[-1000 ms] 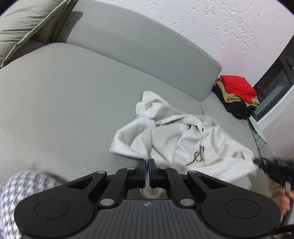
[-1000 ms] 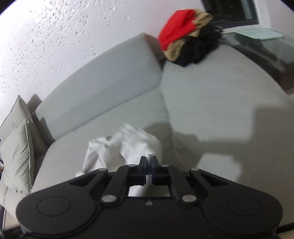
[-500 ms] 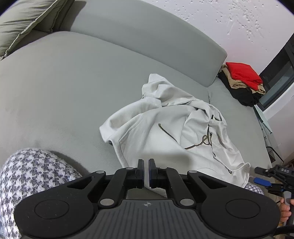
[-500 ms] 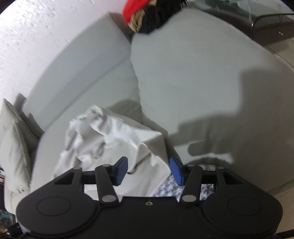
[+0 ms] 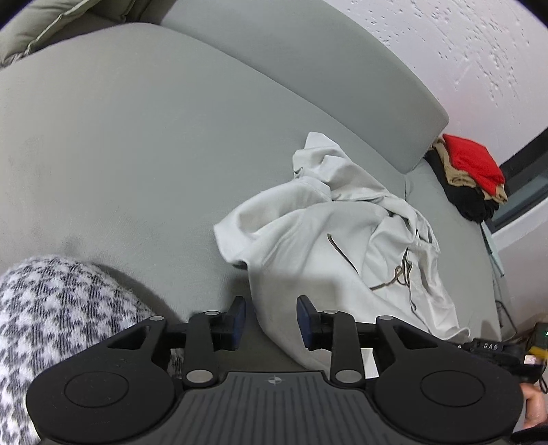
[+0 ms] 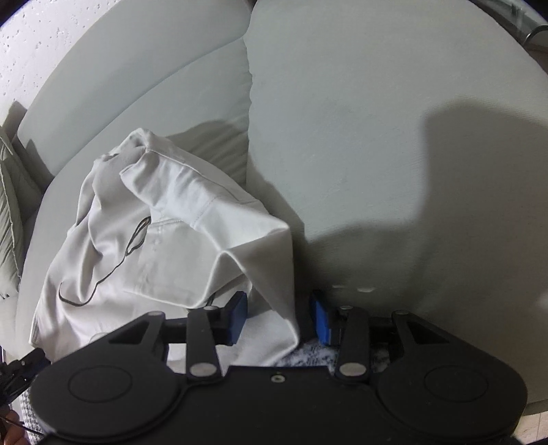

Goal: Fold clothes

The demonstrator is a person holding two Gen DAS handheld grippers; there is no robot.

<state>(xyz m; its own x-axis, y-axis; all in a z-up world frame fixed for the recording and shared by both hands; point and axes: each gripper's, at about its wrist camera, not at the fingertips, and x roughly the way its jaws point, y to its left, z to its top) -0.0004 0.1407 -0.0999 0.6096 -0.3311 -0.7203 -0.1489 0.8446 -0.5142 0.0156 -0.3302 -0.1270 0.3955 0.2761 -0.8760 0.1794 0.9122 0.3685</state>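
A light grey hoodie (image 5: 308,239) with a dark drawstring lies crumpled on the grey sofa seat (image 5: 120,154). My left gripper (image 5: 270,320) hangs over the hoodie's near hem. Its jaws are opening, and the cloth edge lies between the blue pads without being pressed. In the right wrist view the hoodie (image 6: 178,246) has a raised fold at its right side. My right gripper (image 6: 278,318) straddles that fold. Its jaws are closing, and the pads stand clear of the cloth.
A stack of folded clothes (image 5: 472,174), red on tan on black, sits at the sofa's far right end. Grey pillows (image 5: 51,20) lie at the far left. A person's houndstooth-clad knee (image 5: 51,308) is at the near left. The backrest (image 6: 137,85) runs behind the hoodie.
Both grippers have sunk toward the hoodie, which now lies spread on the seat. The left jaws went from shut to apart. The right jaws opened wide, then narrowed a little.
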